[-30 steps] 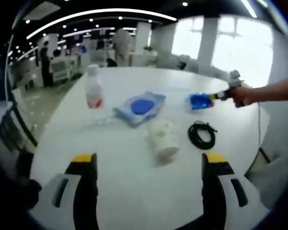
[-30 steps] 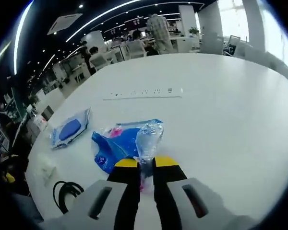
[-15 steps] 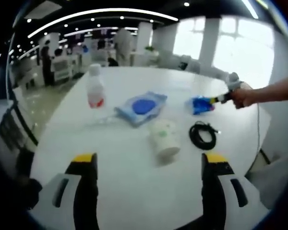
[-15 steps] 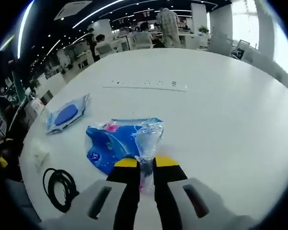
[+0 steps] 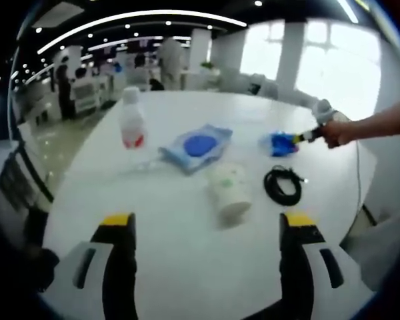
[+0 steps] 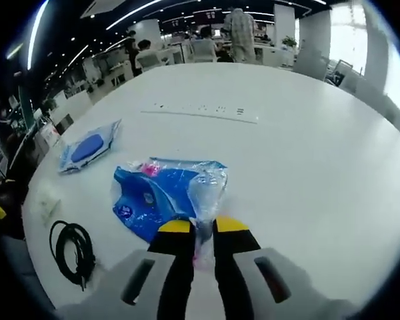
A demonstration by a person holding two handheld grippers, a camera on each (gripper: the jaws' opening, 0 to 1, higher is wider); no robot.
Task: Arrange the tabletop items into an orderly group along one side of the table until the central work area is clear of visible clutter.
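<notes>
My left gripper (image 5: 206,221) is open over the near part of the white table (image 5: 173,267), holding nothing. Ahead of it lie a white cup (image 5: 230,192) on its side, a blue wipes pack (image 5: 197,145), a clear bottle (image 5: 130,120) standing upright and a coiled black cable (image 5: 282,185). My right gripper (image 6: 201,227) is shut on the clear edge of a blue plastic bag (image 6: 157,195) that rests on the table. In the left gripper view the bag (image 5: 278,143) is at the right, with the right gripper (image 5: 307,135) and a hand (image 5: 337,131) behind it.
The right gripper view has the wipes pack (image 6: 88,145) far left, the cable (image 6: 70,250) near left and a socket strip (image 6: 200,112) set into the tabletop beyond the bag. People and desks stand past the table's far edge.
The right gripper has dragged the blue bag slightly away from the wipes pack, and the bag lies more spread out. The left gripper and the other items have not moved.
</notes>
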